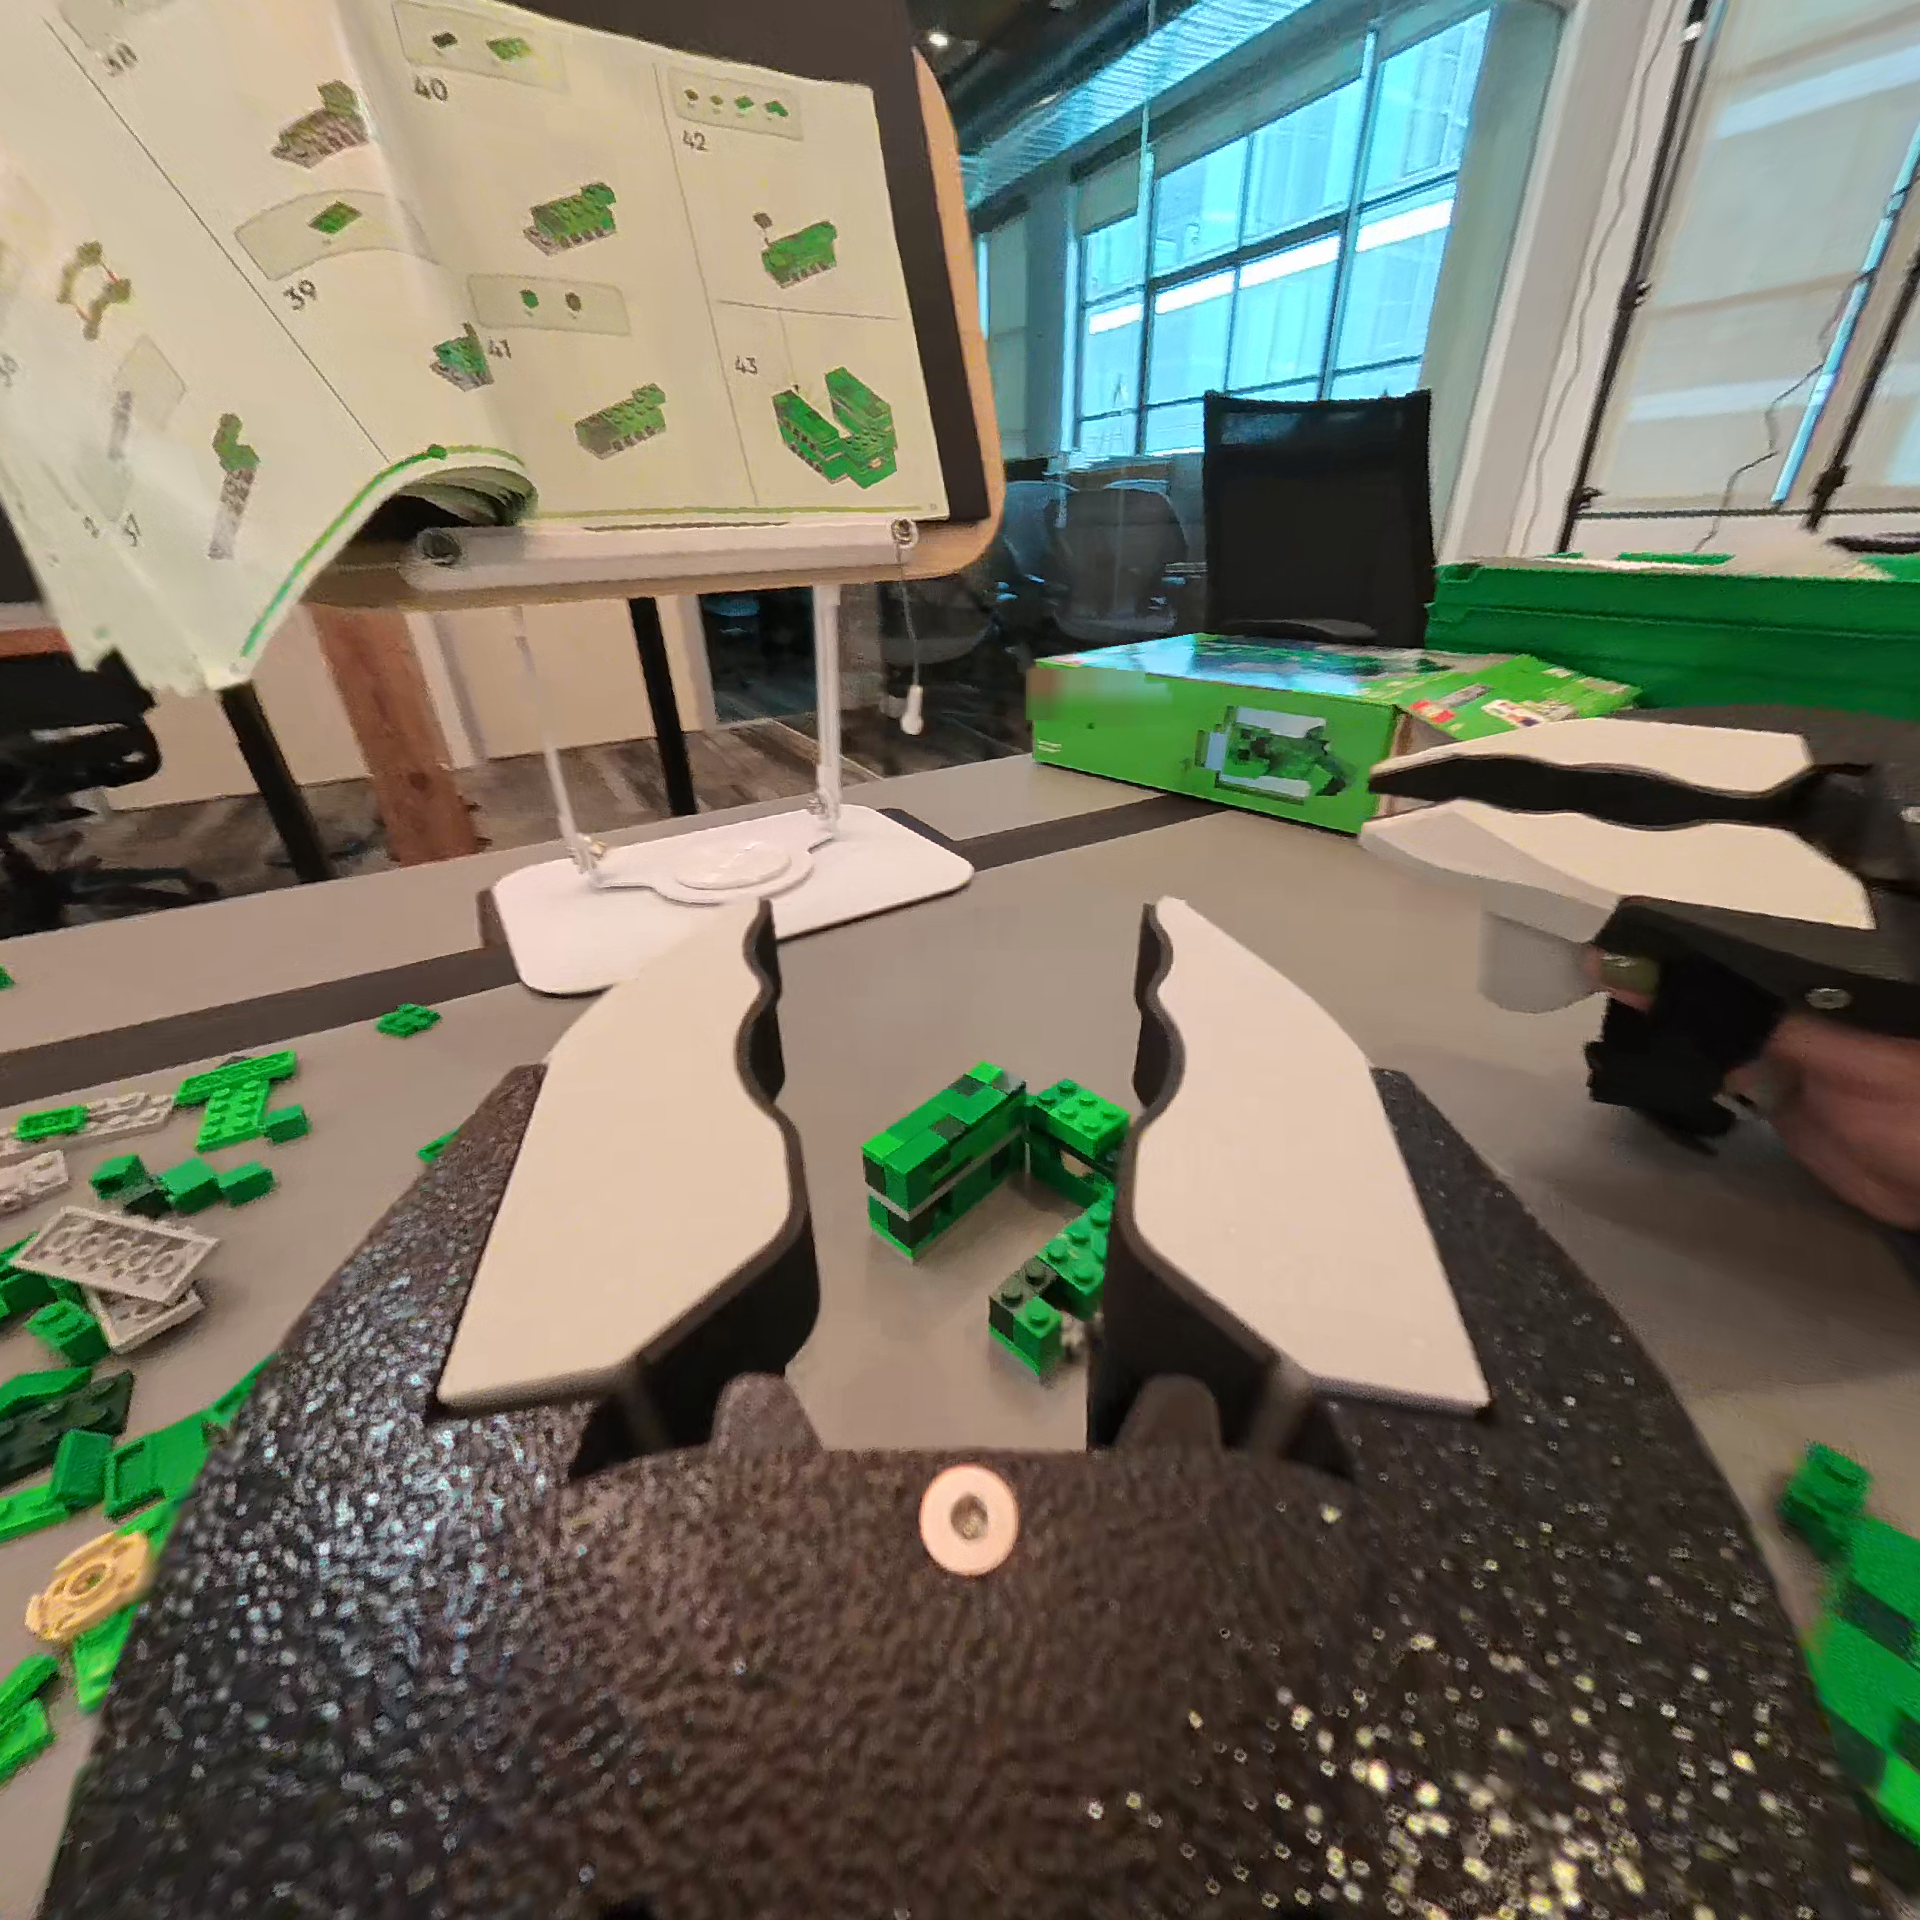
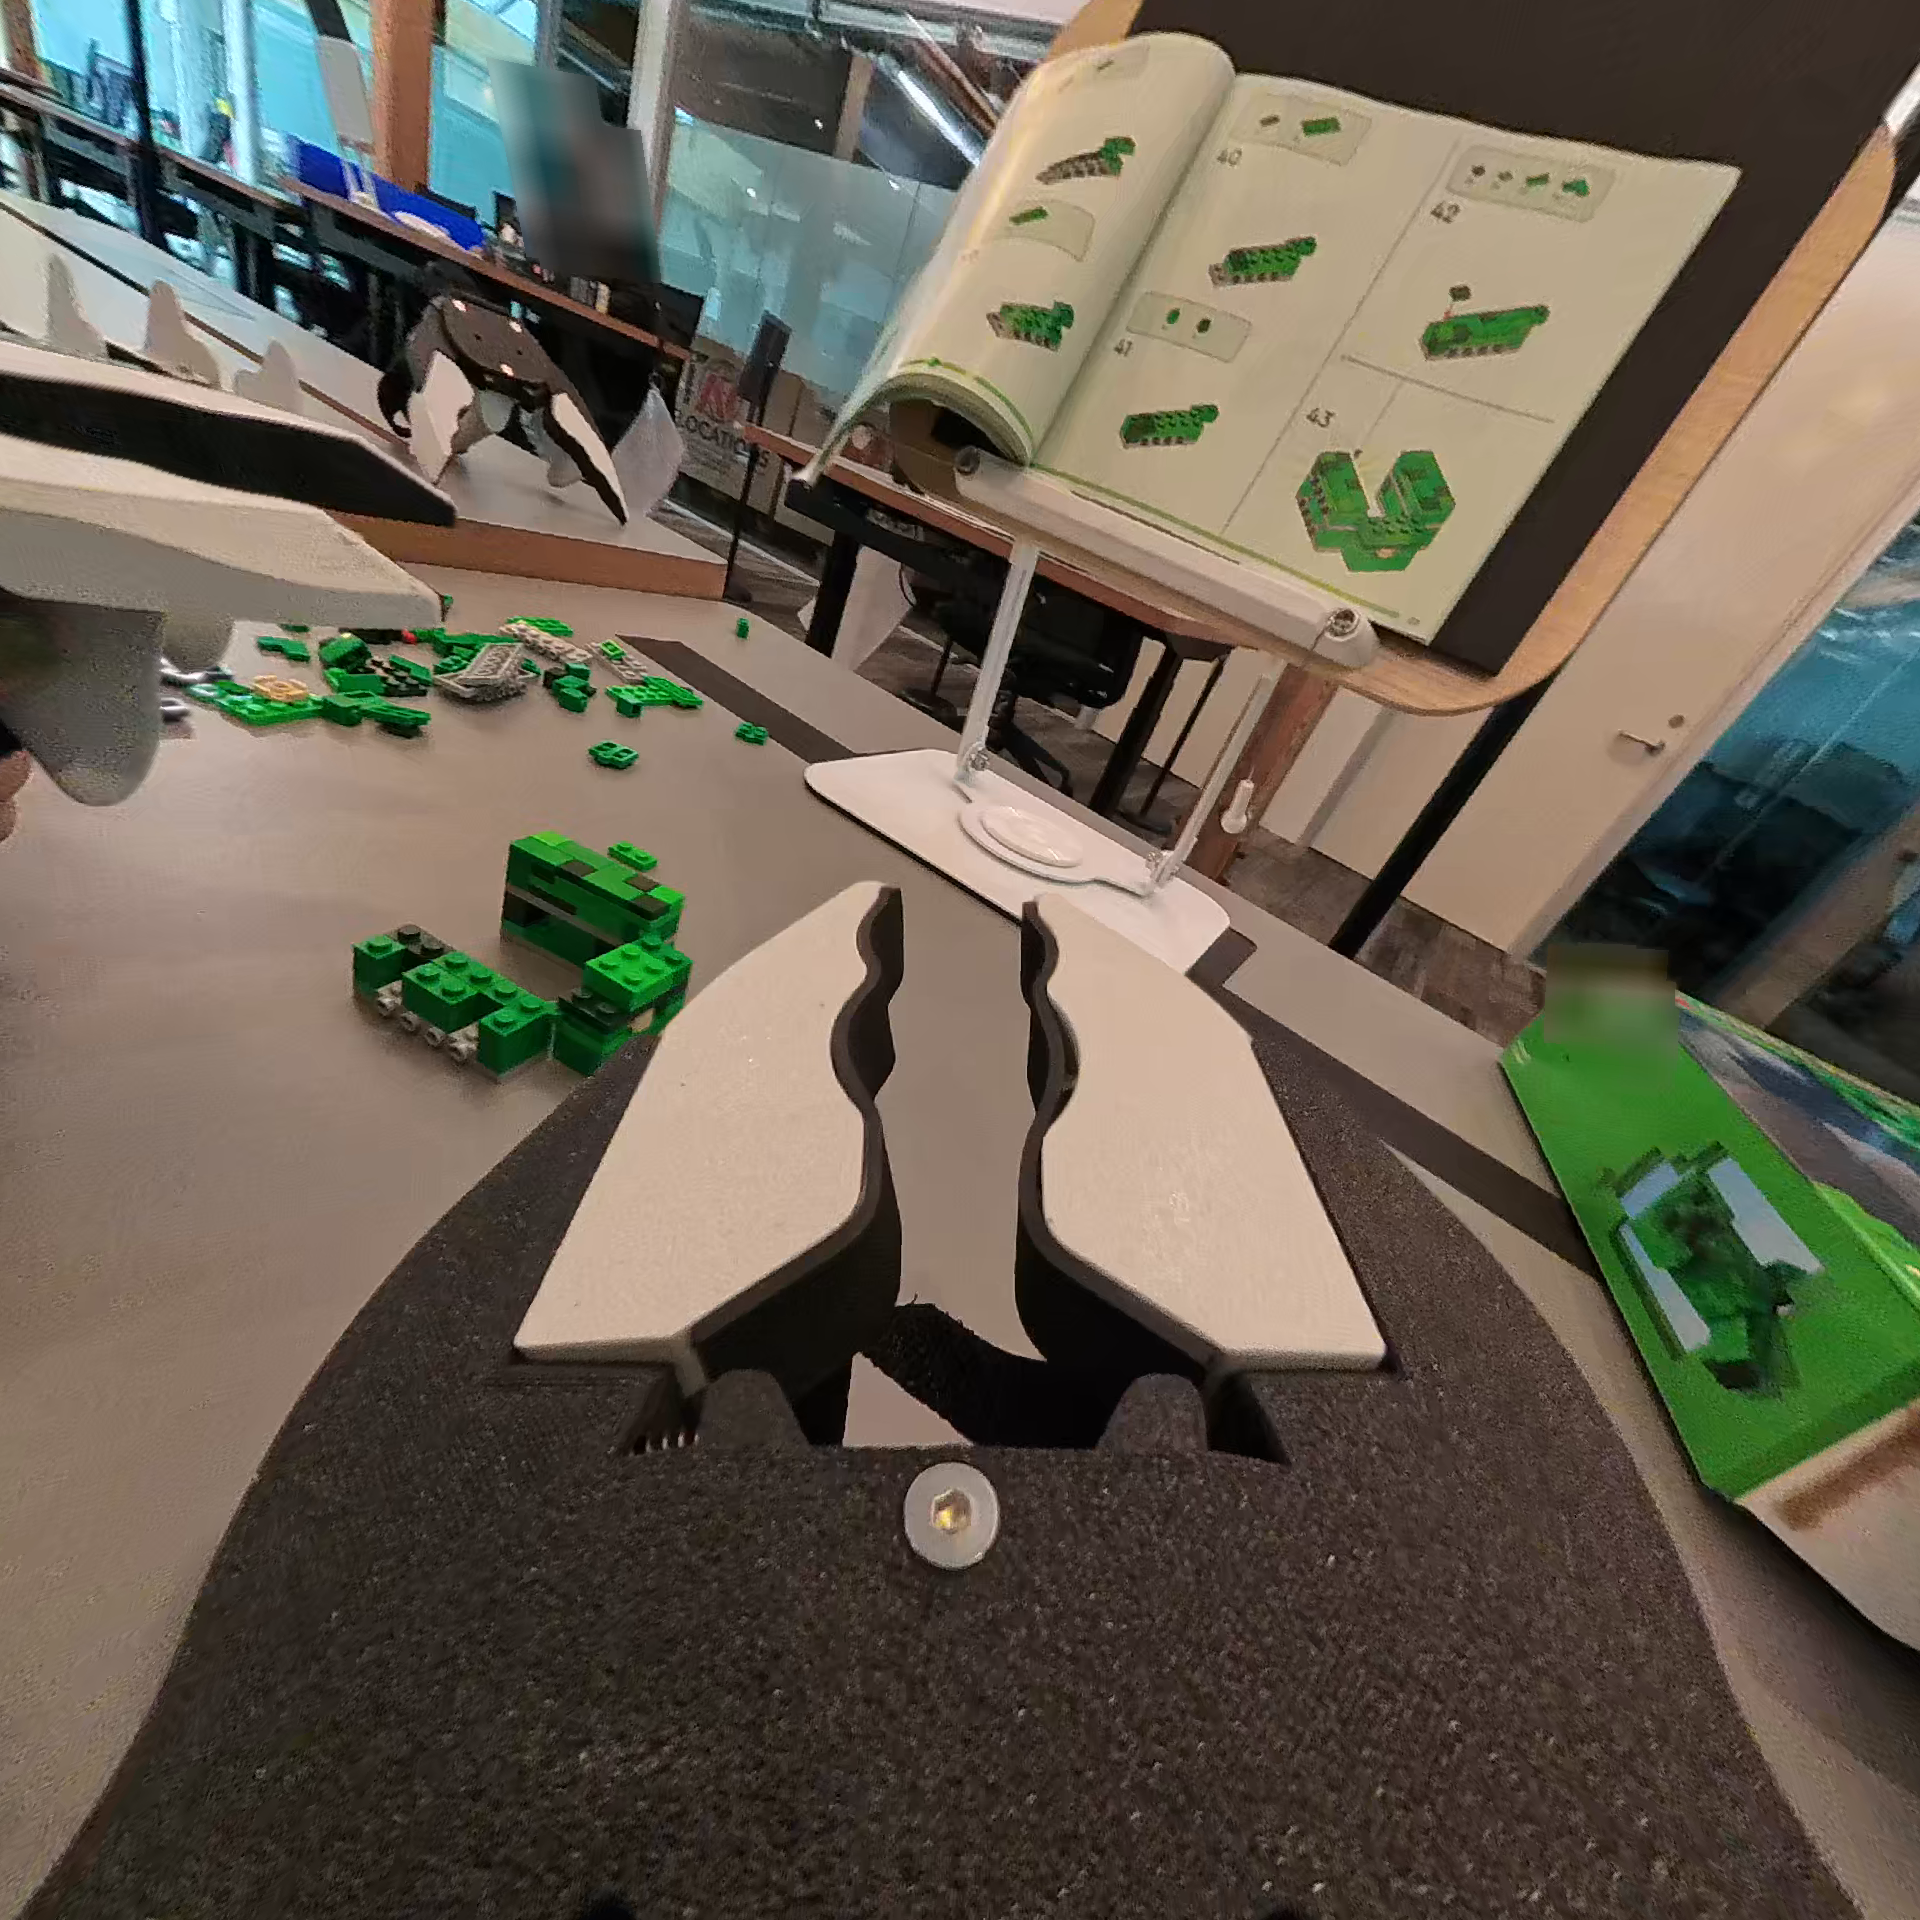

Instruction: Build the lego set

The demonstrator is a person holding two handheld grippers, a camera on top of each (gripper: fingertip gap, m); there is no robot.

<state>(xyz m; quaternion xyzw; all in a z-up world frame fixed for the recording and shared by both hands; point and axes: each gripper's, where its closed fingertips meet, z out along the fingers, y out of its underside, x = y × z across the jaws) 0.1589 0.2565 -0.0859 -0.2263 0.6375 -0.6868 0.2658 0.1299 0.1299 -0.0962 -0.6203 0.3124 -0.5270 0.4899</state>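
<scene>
Green U-shaped lego build (image 1: 997, 1184) flat on table (image 1: 1299, 1039), left tongs (image 1: 956, 997) wide open astride it, right tongs (image 2: 961, 935) slightly parted, empty.

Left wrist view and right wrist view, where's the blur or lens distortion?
Left wrist view: loose bricks at the lower right edge smear, window frames bow, green assembly stays sharp. Right wrist view: green box at the right edge is soft, instruction booklet curves.

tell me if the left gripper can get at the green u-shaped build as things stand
Probably yes. The left gripper has its jaws open and empty, and the green build sits on the table straight ahead between them. Nothing lies in between; the right gripper hangs off to the side.
</scene>
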